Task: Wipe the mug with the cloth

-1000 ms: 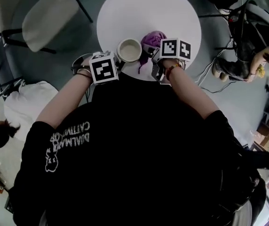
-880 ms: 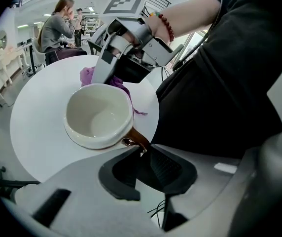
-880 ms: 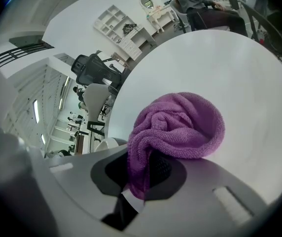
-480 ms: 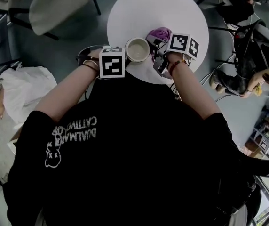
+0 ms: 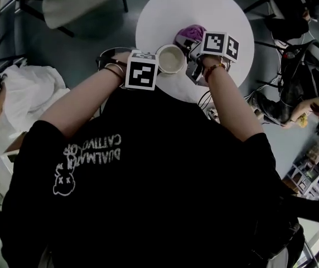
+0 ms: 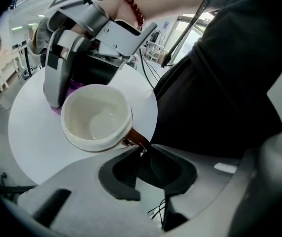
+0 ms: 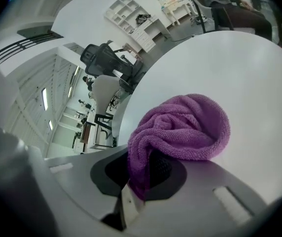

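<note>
Left gripper point(image 6: 142, 154) is clamped shut on the brown handle point(image 6: 133, 139) of the mug point(image 6: 96, 116). Mug sits mouth-up at the near edge of the round white table point(image 6: 27, 137), upper middle of the head view; can't tell if it rests or is lifted. The handle grip likely steadies it and leaves the body free for wiping.

Right gripper point(image 7: 142, 172) pinches a fold of the purple cloth point(image 7: 185, 125). The rest is bunched on the table, just right of the mug in the head view, probably as a pad to rub with. Cloth and mug are near, contact unclear. Wiping looks not yet started.
</note>
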